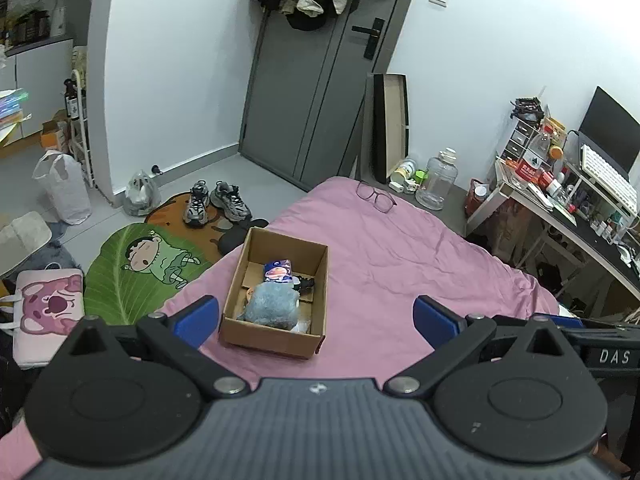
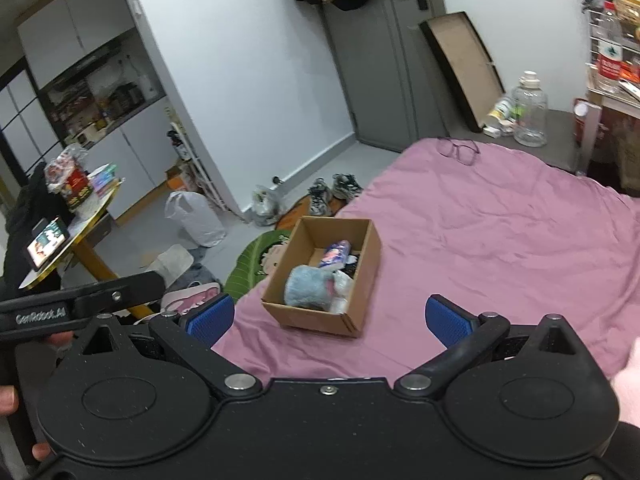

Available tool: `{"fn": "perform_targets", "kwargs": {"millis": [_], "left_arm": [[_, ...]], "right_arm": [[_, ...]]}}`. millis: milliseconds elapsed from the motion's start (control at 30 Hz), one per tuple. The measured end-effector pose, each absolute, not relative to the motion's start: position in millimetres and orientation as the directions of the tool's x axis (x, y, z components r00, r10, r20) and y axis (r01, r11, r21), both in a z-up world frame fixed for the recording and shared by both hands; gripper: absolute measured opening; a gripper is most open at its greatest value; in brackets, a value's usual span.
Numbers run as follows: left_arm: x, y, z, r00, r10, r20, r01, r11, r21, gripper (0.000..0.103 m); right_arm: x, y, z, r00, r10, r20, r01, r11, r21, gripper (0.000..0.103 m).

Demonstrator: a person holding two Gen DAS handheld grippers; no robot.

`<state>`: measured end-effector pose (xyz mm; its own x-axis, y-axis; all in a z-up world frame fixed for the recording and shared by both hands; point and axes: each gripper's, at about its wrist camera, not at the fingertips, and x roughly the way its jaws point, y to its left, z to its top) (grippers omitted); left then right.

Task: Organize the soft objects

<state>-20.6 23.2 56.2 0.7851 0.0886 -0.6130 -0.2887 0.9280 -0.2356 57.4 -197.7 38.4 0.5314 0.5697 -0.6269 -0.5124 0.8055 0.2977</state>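
- A bed covered by a wrinkled pink sheet (image 1: 400, 264) (image 2: 500, 248) carries everything.
- An open brown cardboard box (image 1: 276, 334) (image 2: 316, 318) sits near the bed's left edge.
- A pair of dark-rimmed glasses (image 1: 376, 197) (image 2: 458, 150) lies at the far edge, well apart from the box.

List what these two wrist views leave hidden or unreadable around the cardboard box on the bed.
- Cardboard box floor: both views, covered by the fluffy blue plush and the printed pouch.
- Small dark item beside the pouch: too small to identify in either view.
- Near bed edge: both views, blocked by the left gripper and right gripper bodies.
- Glasses: right view, blurred.
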Motion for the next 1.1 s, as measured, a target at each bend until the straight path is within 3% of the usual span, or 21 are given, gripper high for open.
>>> {"fn": "perform_targets", "kwargs": {"millis": [1100], "left_arm": [[-12.5, -15.2, 42.2, 0.715, 0.200, -0.670, -0.326, 0.943, -0.068, 0.102]], "right_arm": [[45.4, -216.4, 35.7, 0.527, 0.574, -0.627, -0.534, 0.797, 0.281, 0.103]]}}
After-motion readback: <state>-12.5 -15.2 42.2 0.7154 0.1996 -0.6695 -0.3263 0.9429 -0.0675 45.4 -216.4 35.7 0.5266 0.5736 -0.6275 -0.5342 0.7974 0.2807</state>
